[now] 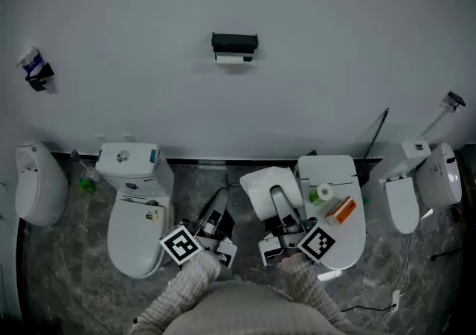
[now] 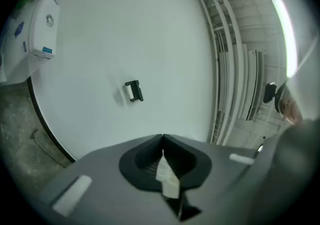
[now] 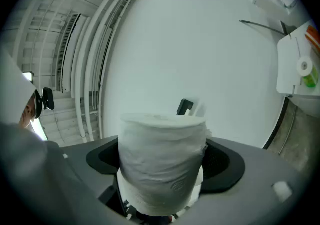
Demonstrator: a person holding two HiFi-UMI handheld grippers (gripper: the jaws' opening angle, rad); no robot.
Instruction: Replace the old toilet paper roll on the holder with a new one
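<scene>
two grips: left tongs (image 2: 162, 141) pinch a paper scrap (image 2: 168, 179); right tongs (image 3: 162, 141), wide apart, clasp a toilet paper roll (image 3: 162, 169).

floor (image 1: 71, 266): dark marbled stone | white toilet (image 1: 135, 233) stood on it, left of the left hand-held gripper (image 1: 220, 199) | second toilet right of the right hand-held gripper (image 1: 277, 207), lid (image 1: 338, 171) shut | on the lid: green-and-white item (image 1: 322, 193), orange item (image 1: 341, 211), set near each other

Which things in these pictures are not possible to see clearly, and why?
- Head view: paper left on the old roll on the holder: too small.
- Right gripper view: holder's lower part, hidden behind the new roll.
- Head view: print on the orange box: too small.
</scene>
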